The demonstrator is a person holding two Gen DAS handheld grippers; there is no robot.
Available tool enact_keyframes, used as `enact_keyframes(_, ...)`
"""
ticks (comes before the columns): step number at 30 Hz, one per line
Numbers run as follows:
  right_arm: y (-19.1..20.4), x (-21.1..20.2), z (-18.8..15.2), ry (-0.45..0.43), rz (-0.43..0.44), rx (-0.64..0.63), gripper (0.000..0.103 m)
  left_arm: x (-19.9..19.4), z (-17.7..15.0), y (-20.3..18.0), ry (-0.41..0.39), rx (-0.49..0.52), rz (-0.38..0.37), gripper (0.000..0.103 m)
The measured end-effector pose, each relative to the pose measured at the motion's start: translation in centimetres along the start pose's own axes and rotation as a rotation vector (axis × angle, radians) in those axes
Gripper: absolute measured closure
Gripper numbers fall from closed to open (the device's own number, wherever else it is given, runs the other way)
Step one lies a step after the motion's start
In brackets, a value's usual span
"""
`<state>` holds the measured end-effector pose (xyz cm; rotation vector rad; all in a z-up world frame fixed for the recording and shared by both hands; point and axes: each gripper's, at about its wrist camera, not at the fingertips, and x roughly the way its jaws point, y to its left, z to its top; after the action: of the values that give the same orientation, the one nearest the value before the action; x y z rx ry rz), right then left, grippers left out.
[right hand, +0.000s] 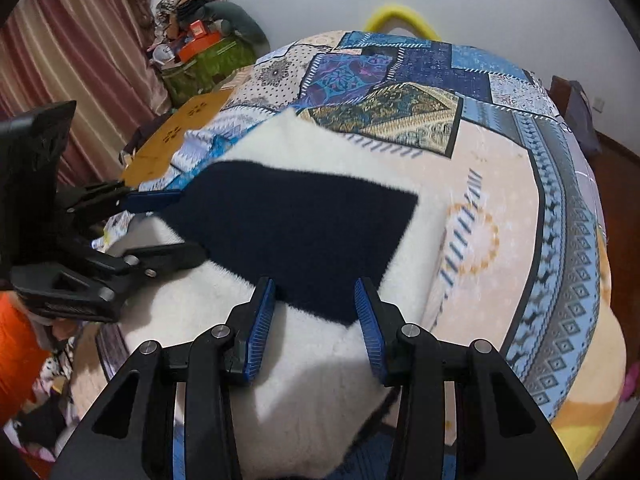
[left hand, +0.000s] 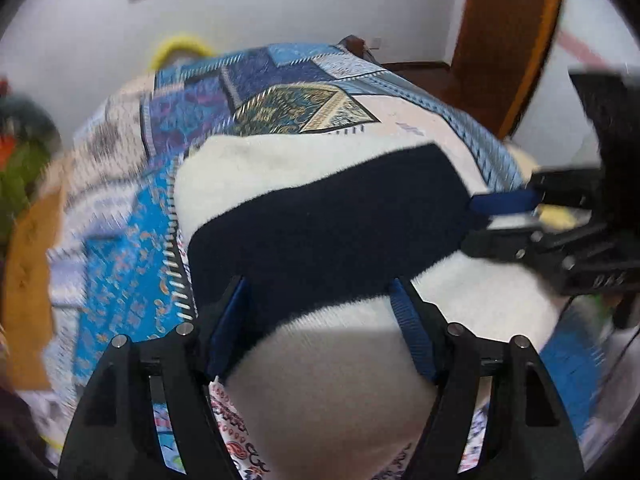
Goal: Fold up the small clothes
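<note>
Where bedspread [right hand: 500, 184] spreads, yellow hoop [right hand: 400, 16] beyond.

Left tongs [left hand: 320, 312] gape wide, angled downward; right tongs [right hand: 316, 312] part narrower, angled downward too, nothing clamped.

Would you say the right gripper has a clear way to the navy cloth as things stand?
Probably yes. The right gripper is open just over the navy cloth's near corner with nothing between; the left gripper sits at the far edge, out of its way.

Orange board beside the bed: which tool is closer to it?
Left. The left tool is at the garment's end next to the board; the right tool is at the garment's far end, away from it.
</note>
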<state>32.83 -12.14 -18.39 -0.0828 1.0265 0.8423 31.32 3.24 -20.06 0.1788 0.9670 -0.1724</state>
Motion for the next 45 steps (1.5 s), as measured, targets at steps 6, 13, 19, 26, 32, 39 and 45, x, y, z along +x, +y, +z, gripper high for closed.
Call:
enact_keyframes(6, 1.6, -0.9, -2.4, -0.041, -0.056, -0.058, 0.064, -0.9, -1.6, -0.2, -0.015, -0.023, 0.021, 0.029)
enact_keyframes(13, 1.8, -2.3, -3.8, -0.070, -0.074, -0.026, 0.064, -3.1, -3.7, -0.4, -0.037, -0.064, 0.027, 0.027)
enact_keyframes(19, 2.4, -3.5, -4.8, -0.085, -0.102, -0.022, 0.060, -4.2, -5.1, 0.9, -0.020, -0.152, -0.033, 0.024)
enact_keyframes(26, 1.8, -4.7, -5.5, -0.097, -0.115, 0.015, 0.042, -6.6, -5.4, 1.8, -0.042, -0.197, -0.036, 0.024)
enact_keyframes(32, 0.7, -6.9, -4.4, -0.174, -0.111, 0.084, 0.026, -8.1, -4.0, 4.4, -0.080, -0.272, -0.017, 0.020)
enact_keyframes(39, -1.1, -5.0, -3.0, -0.154, -0.088, 0.169, 0.020, -3.8, -3.1, 7.2, 0.016, -0.432, -0.147, 0.020)
enact_keyframes(45, -3.4, -0.8, -3.3, -0.057, 0.002, 0.279, 0.020, -0.3, -3.2, 8.1, 0.080, -0.539, -0.311, 0.013)
